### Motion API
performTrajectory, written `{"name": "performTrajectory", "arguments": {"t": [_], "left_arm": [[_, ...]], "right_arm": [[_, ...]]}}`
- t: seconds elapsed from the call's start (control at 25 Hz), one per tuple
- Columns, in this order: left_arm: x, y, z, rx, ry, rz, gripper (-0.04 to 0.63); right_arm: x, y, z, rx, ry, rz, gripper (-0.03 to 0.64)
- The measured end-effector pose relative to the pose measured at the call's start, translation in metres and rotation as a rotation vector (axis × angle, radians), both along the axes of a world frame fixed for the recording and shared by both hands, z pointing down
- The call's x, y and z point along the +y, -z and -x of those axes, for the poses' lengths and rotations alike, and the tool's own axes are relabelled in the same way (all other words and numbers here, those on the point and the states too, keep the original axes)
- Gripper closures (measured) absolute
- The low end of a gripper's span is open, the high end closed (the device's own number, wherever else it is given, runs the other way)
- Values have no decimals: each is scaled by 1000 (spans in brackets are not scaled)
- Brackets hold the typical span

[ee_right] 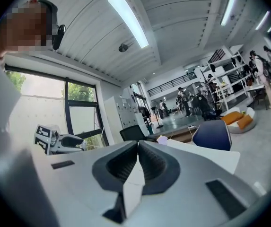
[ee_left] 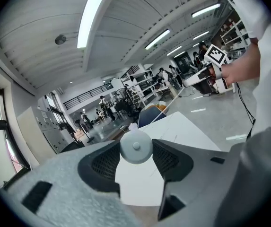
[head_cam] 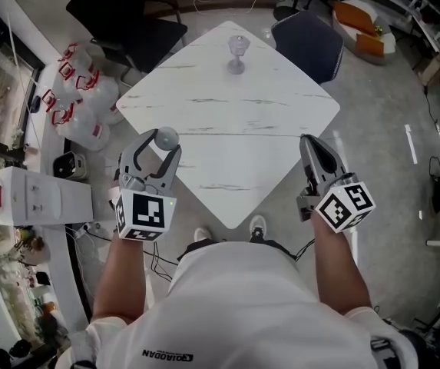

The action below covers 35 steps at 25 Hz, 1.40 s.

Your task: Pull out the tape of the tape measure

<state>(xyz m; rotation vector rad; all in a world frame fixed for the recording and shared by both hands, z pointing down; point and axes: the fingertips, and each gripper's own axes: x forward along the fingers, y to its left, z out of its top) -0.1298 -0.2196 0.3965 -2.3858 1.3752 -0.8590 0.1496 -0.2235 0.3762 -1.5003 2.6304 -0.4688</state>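
plastic jugs [head_cam: 81, 98] with red handles stand on the grey floor [head_cam: 388, 129] at far left, by a black chair [head_cam: 127, 14]. the left gripper [head_cam: 165, 141] clamps a small round tape measure [ee_left: 136, 146] at the near-left edge of the white marbled table [head_cam: 235, 121]. a clear glass [head_cam: 237, 52] stands at the table's far corner, with a blue chair [head_cam: 308, 41] beyond it. the right gripper [head_cam: 306, 140] is by the near-right edge, its jaws pressed together on nothing.

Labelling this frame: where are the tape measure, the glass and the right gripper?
tape measure [ee_left: 135, 146]: left gripper view, centre of round case
glass [head_cam: 237, 54]: head view, where bowl meets stem
right gripper [head_cam: 307, 140]: head view, closed jaw tips
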Motion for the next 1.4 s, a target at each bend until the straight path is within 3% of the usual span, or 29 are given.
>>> {"name": "performTrajectory", "arguments": {"t": [0.76, 1.2, 1.4], "left_arm": [[-21, -219, -3, -44, 2, 407, 373], [-48, -308, -1, -82, 26, 606, 373], [-62, -319, -5, -85, 23, 634, 373]], "right_arm": [[-30, -214, 0, 142, 13, 405, 601], [-63, -288, 8, 282, 56, 521, 600], [-77, -313, 5, 337, 58, 573, 600]]}}
